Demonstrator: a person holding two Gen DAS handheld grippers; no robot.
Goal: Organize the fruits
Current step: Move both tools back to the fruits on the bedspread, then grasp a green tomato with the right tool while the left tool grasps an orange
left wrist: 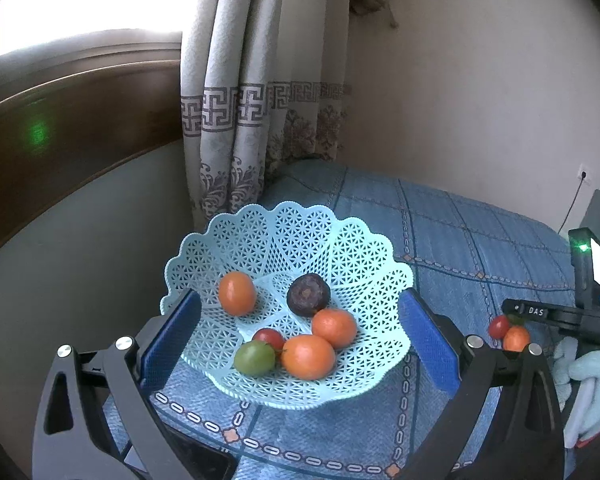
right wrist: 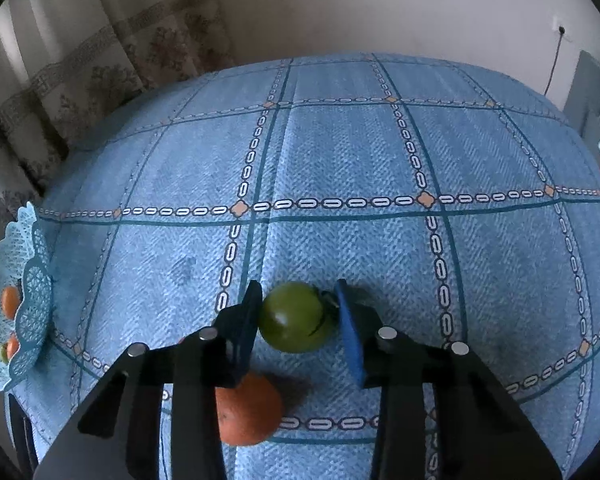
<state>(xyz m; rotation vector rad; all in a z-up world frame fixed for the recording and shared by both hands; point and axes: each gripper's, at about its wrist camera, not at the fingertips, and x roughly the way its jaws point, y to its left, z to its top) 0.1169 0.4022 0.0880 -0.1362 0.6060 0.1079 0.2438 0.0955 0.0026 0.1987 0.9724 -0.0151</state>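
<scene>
The blue checked cloth (right wrist: 340, 152) lies under both tongs. The left gripper (left wrist: 296, 332), spread wide and empty, flanks the pale lattice basket (left wrist: 300, 232) of fruit. The right gripper (right wrist: 298, 318) brackets a green tomato (right wrist: 294, 318), left pad touching, right just clear; an orange (right wrist: 248, 410) sits beneath its left finger.

Perforated plastic basket (left wrist: 288, 236), glossy green tomato (right wrist: 294, 317), woven cloth tablecloth (right wrist: 340, 152), matt.

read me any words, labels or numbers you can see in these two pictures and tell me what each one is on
"DAS": white letters on the black body of the right gripper, seen from the left wrist camera.
Nothing else reads as text: the fruit, the basket, the blue cloth and the curtain carry only patterns.
</scene>
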